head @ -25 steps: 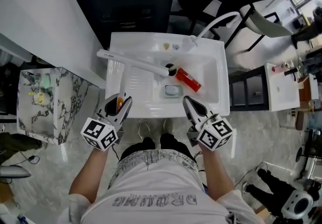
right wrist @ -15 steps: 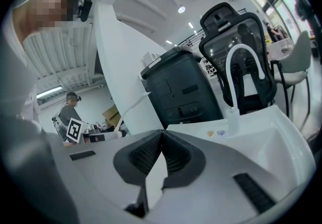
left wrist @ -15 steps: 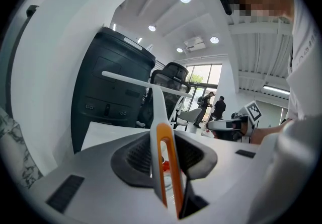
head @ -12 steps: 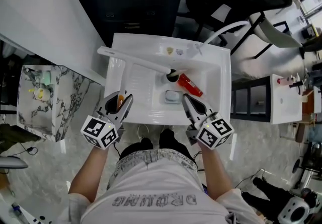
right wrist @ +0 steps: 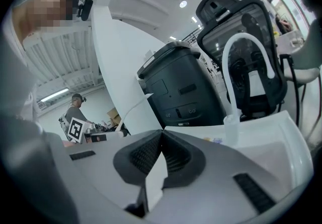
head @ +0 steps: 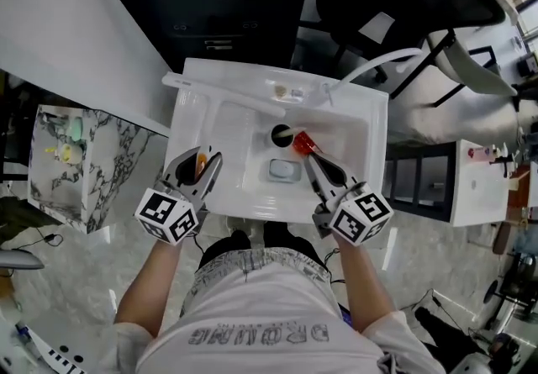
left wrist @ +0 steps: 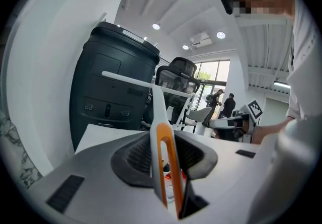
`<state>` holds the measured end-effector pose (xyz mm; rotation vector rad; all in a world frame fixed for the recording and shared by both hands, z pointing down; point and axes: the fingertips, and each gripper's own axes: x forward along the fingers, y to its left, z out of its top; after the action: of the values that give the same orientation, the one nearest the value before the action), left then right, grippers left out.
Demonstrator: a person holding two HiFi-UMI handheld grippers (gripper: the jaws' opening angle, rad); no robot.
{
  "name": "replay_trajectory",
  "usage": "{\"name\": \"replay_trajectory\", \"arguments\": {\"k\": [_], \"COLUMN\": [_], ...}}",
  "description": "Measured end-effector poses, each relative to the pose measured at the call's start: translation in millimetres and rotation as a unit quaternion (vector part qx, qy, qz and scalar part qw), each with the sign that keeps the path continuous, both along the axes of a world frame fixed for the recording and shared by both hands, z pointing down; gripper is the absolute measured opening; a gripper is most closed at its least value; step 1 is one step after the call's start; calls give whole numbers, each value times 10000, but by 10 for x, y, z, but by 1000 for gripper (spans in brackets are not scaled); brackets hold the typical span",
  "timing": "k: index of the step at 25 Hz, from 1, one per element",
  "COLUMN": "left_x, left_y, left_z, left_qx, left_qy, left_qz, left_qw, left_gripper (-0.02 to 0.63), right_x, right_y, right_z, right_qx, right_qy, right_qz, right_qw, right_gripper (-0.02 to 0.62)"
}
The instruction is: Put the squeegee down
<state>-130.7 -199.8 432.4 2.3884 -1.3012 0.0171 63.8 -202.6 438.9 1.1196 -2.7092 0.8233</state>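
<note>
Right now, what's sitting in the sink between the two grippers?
A small grey-blue block lies in the sink, nearer the right gripper than the left gripper. The head view shows it.

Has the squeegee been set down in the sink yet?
No, the left gripper view shows the squeegee clamped by its orange-and-white handle in the left claw, blade up in the air.
</note>
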Motion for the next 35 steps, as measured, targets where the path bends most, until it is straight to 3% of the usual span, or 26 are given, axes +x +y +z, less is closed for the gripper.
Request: {"name": "replay_trajectory", "arguments": {"k": [19, 35], "left_x": [401, 573], "left_y": [-627, -989], "left_z": [475, 1013], "left_qx": [-373, -774], "left_qy": [-210, -495], "left_qz": [-47, 189], "left_qw": [9991, 9956], "left_gripper": [120, 120], "right_x": [368, 498], "right_y": [-497, -696], "right_z": [324, 691], "right_qx": [-318, -658], "right_qy": [54, 5], "right_qz": [-189, 7], "right_qw": [9993, 9978], "right_gripper": [8, 8]}}
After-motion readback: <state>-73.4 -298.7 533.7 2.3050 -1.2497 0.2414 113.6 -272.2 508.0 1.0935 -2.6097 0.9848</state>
